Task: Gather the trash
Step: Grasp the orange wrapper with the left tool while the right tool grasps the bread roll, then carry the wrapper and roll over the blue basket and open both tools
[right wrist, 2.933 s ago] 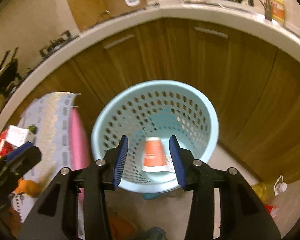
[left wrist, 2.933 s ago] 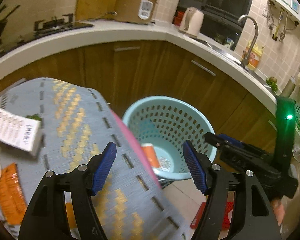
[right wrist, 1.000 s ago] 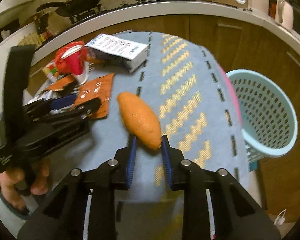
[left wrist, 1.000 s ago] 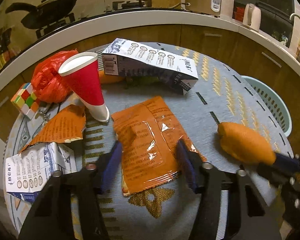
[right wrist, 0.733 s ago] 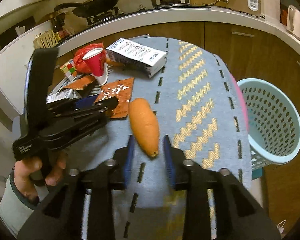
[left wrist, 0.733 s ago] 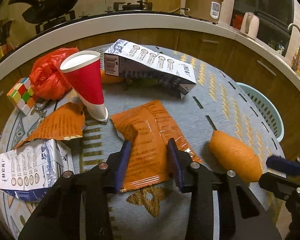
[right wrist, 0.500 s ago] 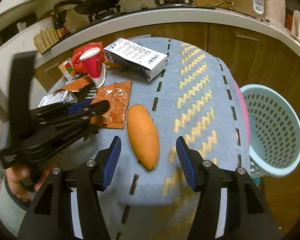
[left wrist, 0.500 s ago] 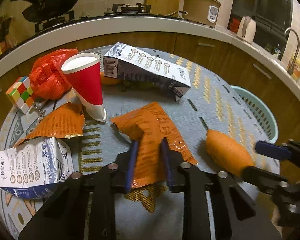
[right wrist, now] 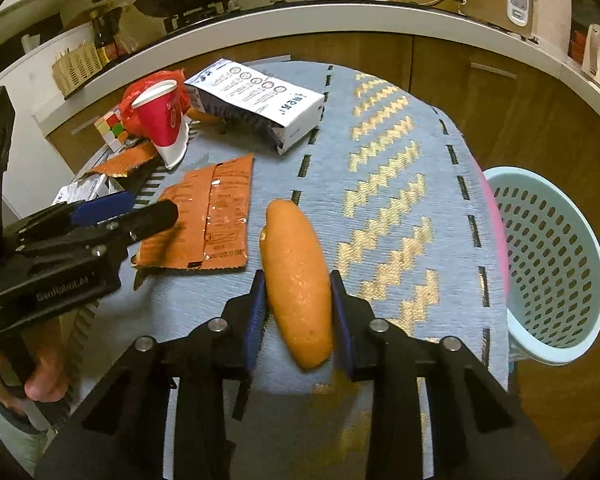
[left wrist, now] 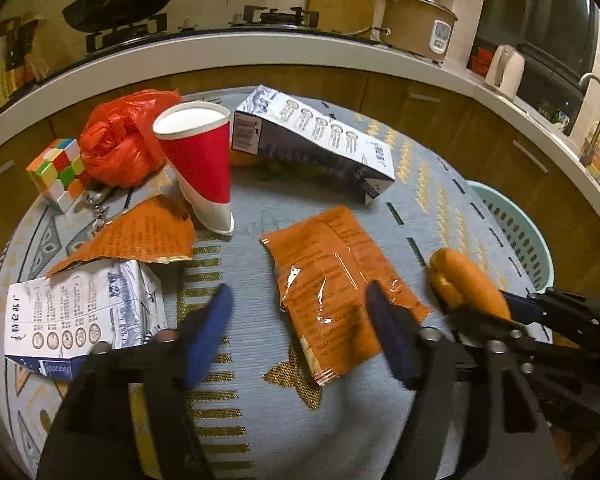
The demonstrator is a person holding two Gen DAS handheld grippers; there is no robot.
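The right gripper (right wrist: 298, 316) is clamping the orange bread roll (right wrist: 296, 284) off-centre, risking slippage; the left gripper (left wrist: 300, 334), just opened, is straddling the orange wrapper (left wrist: 332, 280).

- My left gripper (left wrist: 298, 330): black frame, blue pads, silver pivot screws.
- My right gripper (right wrist: 298, 320): identical build.
- White lettering on my left gripper's body.
- Grey sleeve cuff (right wrist: 8, 412).

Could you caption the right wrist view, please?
Right tool closes on orange bread roll beside blue basket.
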